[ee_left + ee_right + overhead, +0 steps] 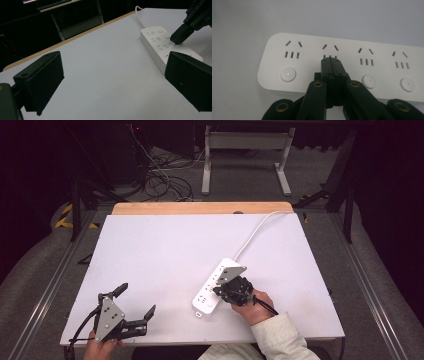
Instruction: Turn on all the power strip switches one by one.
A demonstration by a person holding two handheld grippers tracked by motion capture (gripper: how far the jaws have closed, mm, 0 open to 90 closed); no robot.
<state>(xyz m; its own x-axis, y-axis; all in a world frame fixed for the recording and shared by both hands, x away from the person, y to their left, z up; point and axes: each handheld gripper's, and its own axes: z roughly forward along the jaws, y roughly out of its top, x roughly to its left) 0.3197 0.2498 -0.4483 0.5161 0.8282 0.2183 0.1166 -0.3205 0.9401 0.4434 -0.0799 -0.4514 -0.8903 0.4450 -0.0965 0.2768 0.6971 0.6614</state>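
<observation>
The right gripper (331, 60), a black two-jaw tool with brass-coloured pivot screws, has its jaws pressed flat together with nothing between them, and their joined tip rests down on the top face of a long white plastic power strip (342, 65). In the right gripper view the tip sits over the second outlet group from the left, right at its row of three slots; I cannot tell whether the tip covers that group's round button. To the left of the tip lies a round white button (288, 74) with a small lit dot, and to its right two more round buttons beside their own outlets.

In the high view the right gripper (220, 289) comes at the strip (206, 300) from the person's side, held by a hand (257, 306) in a cream sleeve, with the grey three-cornered plate above it. The strip lies slantwise on the white rectangular table top (165, 250), and its white cable (260, 227) runs off from the far end toward the wooden back edge.

The left gripper (135, 307) stands well apart from the strip, near the table's near edge (its jaws are spread wide, holding nothing). In the left gripper view the strip (155, 42) lies beyond its right jaw, with the other gripper's tip (178, 40) on it.
</observation>
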